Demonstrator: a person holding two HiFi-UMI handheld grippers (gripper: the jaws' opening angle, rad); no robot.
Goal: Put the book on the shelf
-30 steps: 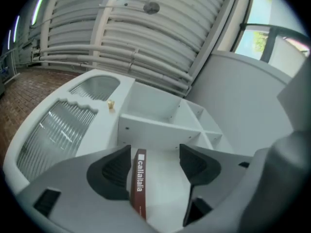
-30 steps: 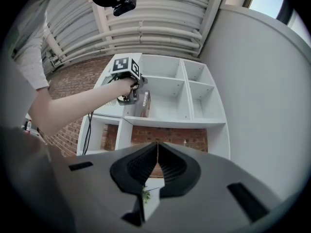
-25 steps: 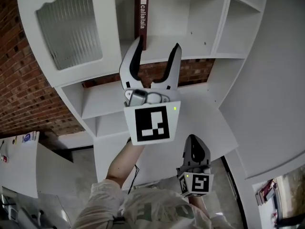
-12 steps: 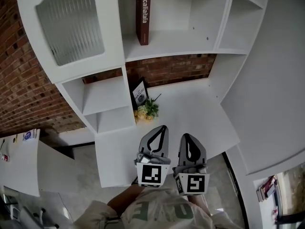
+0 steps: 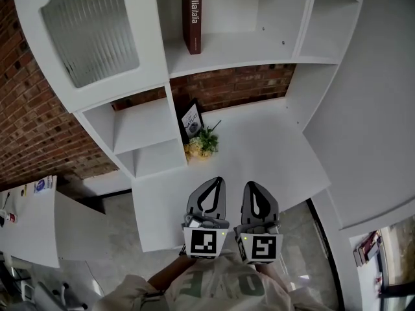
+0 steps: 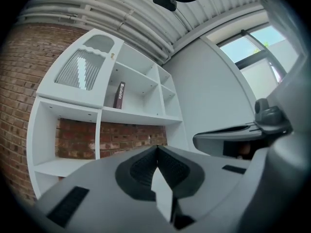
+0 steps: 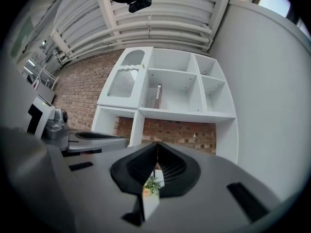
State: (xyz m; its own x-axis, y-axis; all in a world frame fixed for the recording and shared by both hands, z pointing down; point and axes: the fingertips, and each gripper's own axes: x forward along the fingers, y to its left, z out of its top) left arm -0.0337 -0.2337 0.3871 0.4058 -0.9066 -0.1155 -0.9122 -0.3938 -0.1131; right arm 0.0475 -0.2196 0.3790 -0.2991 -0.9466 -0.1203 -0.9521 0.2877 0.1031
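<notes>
White shelf unit on brick wall: book stands upright on its upper shelf, well above and ahead of the jaws; left gripper and right gripper are closed and empty over the bench, so placement looks done; back off without touching the plant.

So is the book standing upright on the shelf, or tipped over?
Upright: the book stands on end on the shelf, spine facing out.
</notes>
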